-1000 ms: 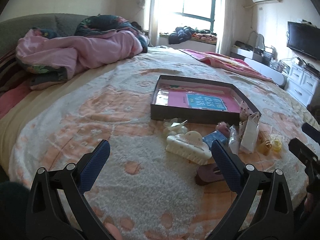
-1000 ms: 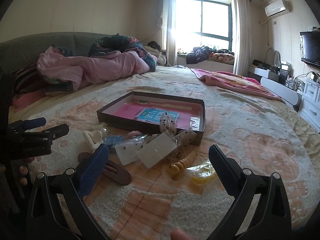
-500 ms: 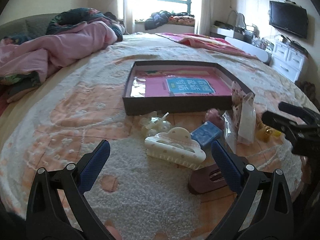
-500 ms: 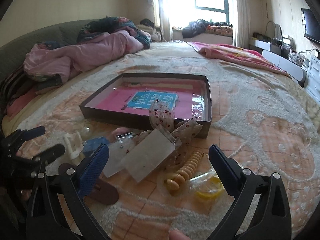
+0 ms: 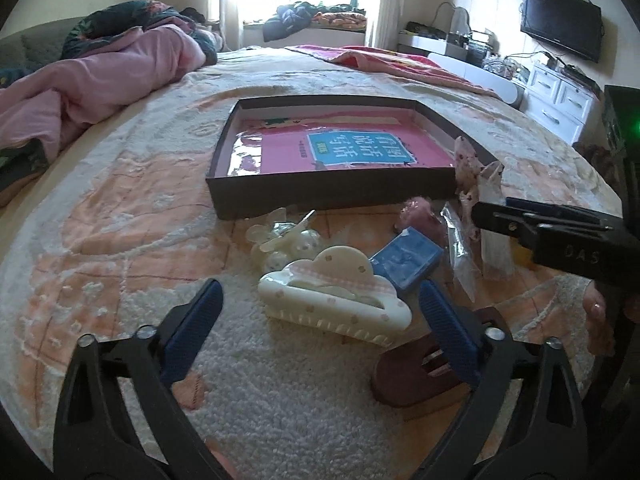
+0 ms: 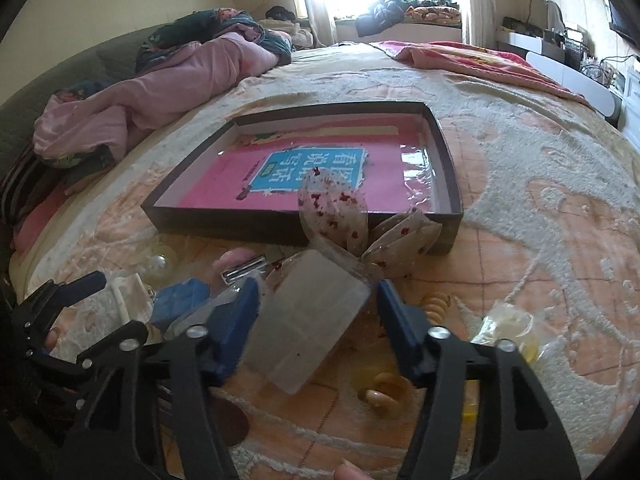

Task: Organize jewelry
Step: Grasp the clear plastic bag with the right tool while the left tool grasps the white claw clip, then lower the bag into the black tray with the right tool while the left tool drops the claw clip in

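Jewelry and hair pieces lie piled on the bed in front of a dark shallow box (image 5: pixel 332 196) with a pink book inside. My left gripper (image 5: pixel 318 288) straddles a cream cloud-shaped claw clip (image 5: pixel 336 300). Its jaws are closing, and the pads stand apart from the clip. In the right wrist view, my right gripper (image 6: pixel 316 296) has a frosted clear packet (image 6: pixel 308 320) between its closing jaws, with a gap still showing at the right pad. A red-speckled bow (image 6: pixel 336 216) leans against the box (image 6: pixel 224 220) just beyond the packet.
Around the cloud clip lie a blue packet (image 5: pixel 408 260), a brown flat clip (image 5: pixel 420 376), a pearl clip (image 5: pixel 288 240) and a pink scrunchie (image 5: pixel 420 216). A spiral hair tie (image 6: pixel 436 304) and a yellow bagged item (image 6: pixel 508 328) lie right. A pink quilt (image 5: pixel 100 76) is heaped far left.
Both grippers came forward and down onto the pile. The right jaws narrowed a lot around the frosted packet, and the left jaws narrowed slightly around the cloud clip.
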Tool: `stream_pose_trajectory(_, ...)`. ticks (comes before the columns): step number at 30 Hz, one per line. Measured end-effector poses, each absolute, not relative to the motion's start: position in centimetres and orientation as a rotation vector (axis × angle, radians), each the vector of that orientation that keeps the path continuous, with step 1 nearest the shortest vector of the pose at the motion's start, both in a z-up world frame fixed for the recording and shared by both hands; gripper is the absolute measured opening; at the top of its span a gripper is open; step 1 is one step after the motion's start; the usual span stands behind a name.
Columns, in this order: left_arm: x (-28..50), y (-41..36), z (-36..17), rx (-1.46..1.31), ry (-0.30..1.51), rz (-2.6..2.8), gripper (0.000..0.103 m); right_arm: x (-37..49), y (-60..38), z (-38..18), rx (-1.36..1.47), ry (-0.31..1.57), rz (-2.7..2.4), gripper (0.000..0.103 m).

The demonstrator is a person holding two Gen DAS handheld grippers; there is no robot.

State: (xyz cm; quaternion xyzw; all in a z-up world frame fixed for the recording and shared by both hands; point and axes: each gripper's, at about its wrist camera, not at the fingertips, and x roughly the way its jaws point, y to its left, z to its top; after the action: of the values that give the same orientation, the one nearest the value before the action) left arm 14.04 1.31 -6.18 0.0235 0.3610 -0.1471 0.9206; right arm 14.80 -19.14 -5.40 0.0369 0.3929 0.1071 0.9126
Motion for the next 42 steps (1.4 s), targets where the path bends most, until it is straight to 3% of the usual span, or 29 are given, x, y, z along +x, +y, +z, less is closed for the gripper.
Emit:
stream_pose_trajectory(5, 14.2, 1.1, -6.5, 0.047, 0.752, -0.33, 0.067, 14.0, -19.1, -5.5, 0.076, 0.773, 0.233, 0.051)
stream_pose_trajectory(24, 12.4, 2.5, -4.1, 0.013, 0.691, -0.289, 0.067, 12.6, -21.7, -3.2, 0.153, 0.702, 0.228, 0.048)
stream_pose_trajectory(42, 17.8, 1.9, -1.5, -0.025, 0.655, -0.258, 0.067, 14.5, -25.9, -0.4, 0.169, 0.623, 0.133, 0.047)
